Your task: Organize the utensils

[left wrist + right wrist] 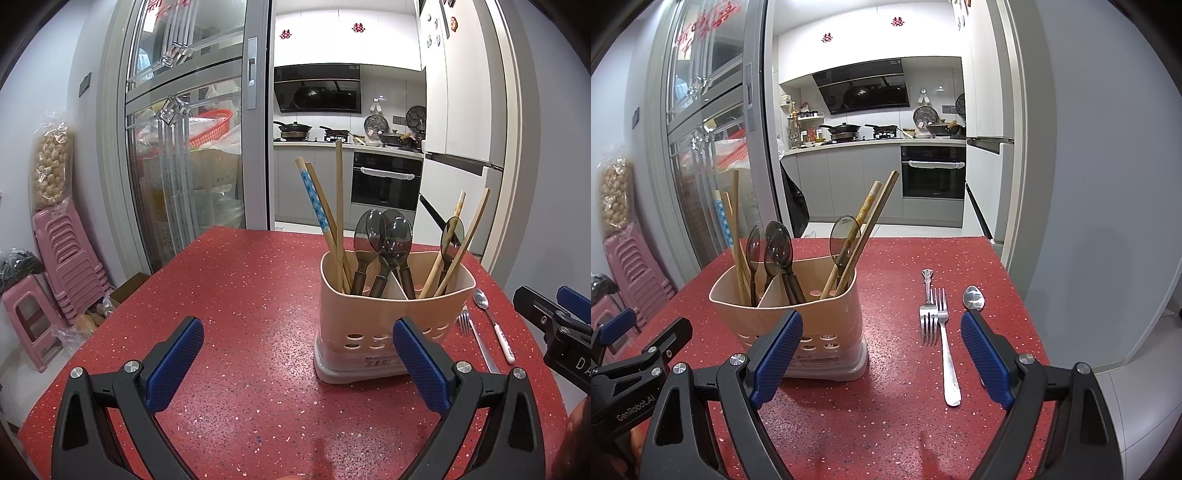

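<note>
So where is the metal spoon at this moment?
In the right wrist view, the metal spoon lies on the red table, right of the two forks and apart from them. Its handle is hidden behind a blue finger.

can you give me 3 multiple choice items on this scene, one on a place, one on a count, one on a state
1. Where do the loose forks lie?
A. inside the holder
B. on the red table, to the right of the holder
C. on the kitchen counter

2. How many forks lie on the table?
A. two
B. four
C. none

3. How does the right tool stand?
A. shut on a fork
B. shut on a chopstick
C. open, with nothing between its pads

Answers:
1 B: both forks rest flat on the tabletop beside the beige holder, next to a metal spoon.
2 A: two sets of tines show side by side.
3 C: its blue pads stand wide apart over bare table.
</note>
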Demonstrator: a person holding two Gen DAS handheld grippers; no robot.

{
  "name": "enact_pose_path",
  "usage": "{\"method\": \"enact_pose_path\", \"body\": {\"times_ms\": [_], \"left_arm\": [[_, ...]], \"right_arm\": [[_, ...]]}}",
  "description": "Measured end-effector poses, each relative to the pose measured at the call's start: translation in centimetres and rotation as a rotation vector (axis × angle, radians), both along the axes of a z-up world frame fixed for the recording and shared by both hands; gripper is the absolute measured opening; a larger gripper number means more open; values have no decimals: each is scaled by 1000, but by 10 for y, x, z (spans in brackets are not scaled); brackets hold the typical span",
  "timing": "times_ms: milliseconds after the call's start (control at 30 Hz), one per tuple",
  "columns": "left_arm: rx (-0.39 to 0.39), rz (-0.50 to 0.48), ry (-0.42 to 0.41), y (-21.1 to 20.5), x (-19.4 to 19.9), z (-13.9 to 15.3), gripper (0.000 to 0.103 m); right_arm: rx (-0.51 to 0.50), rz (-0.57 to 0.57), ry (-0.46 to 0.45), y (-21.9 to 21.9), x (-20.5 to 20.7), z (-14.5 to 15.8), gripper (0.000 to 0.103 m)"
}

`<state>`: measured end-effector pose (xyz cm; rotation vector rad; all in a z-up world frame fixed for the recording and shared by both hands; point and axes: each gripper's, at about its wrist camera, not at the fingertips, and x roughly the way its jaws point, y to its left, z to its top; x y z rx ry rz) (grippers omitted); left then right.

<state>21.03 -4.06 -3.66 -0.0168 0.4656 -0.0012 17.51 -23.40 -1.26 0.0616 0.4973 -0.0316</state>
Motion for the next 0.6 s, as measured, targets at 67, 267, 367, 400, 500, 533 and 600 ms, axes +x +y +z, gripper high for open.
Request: {"method": "enact_pose_path", "body": {"times_ms": [67,267,367,400,500,533,600], "left_arm": [[-1,-2,1,0,0,0,103],[0,-2,1,0,1,-1,103],[0,0,2,0,1,-1,103],[-1,0,3,0,1,-1,103],[-4,2,7,1,2,-2,103],[-3,4,8,1,2,-2,103],[-8,4,13,3,3,-2,103]], "right_arm": [[0,-1,-1,0,-1,-1,90],[2,0,0,0,-1,-1,90],[2,1,-1,0,-1,-1,90],[1,0,-1,0,-1,-1,90],[2,2,0,0,-1,-1,90],[1,1,0,0,-2,-1,90],[3,1,1,0,-1,-1,90]]}}
